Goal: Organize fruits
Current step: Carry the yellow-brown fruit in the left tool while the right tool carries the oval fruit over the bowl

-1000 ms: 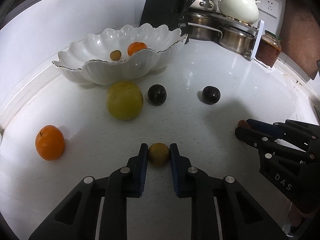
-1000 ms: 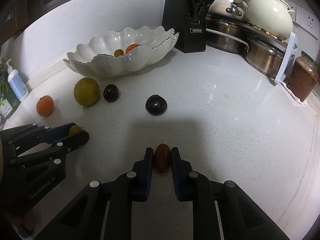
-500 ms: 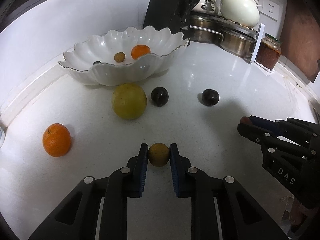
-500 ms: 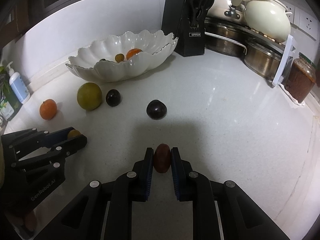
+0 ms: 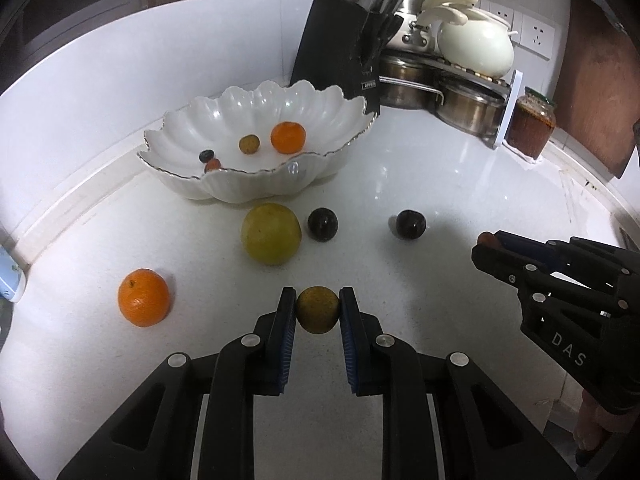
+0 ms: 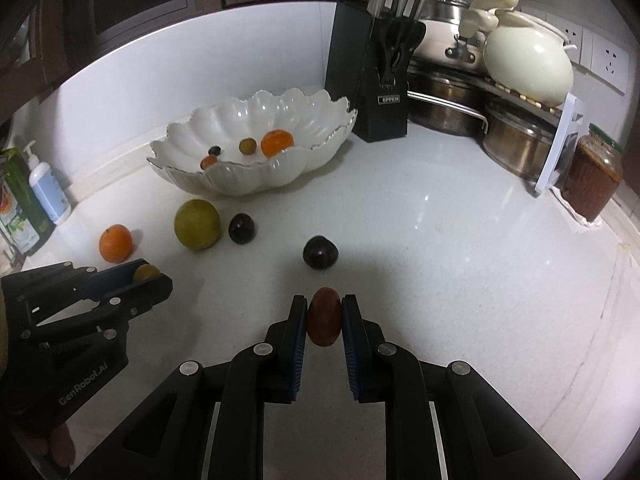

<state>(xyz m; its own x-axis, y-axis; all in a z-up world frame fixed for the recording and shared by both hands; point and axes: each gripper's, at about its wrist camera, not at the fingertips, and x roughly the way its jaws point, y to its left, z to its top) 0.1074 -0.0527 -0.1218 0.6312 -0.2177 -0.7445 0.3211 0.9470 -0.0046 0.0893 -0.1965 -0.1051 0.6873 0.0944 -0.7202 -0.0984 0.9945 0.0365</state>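
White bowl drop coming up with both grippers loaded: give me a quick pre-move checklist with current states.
1. Left gripper shut on the small yellow-green fruit: ok.
2. Right gripper shut on the reddish-brown fruit: ok.
3. Both fruits clear of the counter: cannot tell.
4. White bowl upright with free space inside: ok.
5. Large green fruit and two dark plums lie before the bowl; approach high: not ok.
6. Knife block stands right beside the bowl: ok.

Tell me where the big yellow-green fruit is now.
The big yellow-green fruit lies on the counter, in front of the white bowl, between the orange on its left and a dark plum on its right.
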